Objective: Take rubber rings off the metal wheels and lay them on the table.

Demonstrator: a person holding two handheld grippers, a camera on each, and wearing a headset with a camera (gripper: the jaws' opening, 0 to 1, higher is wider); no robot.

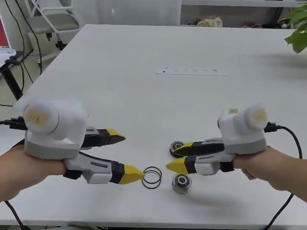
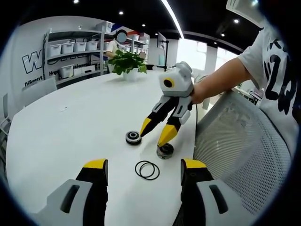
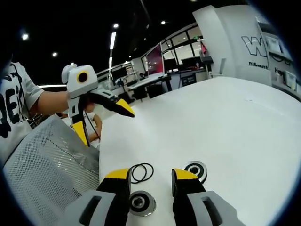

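Two black rubber rings (image 1: 152, 177) lie flat on the white table (image 1: 144, 96), one partly over the other, by its near edge. Just right of the rings sits a metal wheel (image 1: 182, 183). Its rim looks shiny and bare, and it does not touch them.

The left gripper (image 1: 132, 157) is just left of the rings. Its claw is let go and wide, with nothing in it. Its lower yellow tip is right beside the rings, and I cannot tell if it touches them.

The right gripper (image 1: 171, 158) is just right of the rings and a bit past them. Its claw is let go too, the two yellow tips a little apart with nothing between them.

A second metal wheel (image 1: 176, 147) lies farther back and right of the rings, behind those tips. It has a dark band around its rim.

Far beyond the rings a thin strip of paper (image 1: 190, 72) lies flat. Farther still, to the left of the rings, stands a pale chair (image 1: 55, 19). Green leaves of a plant (image 1: 298, 28) show far off to the right.
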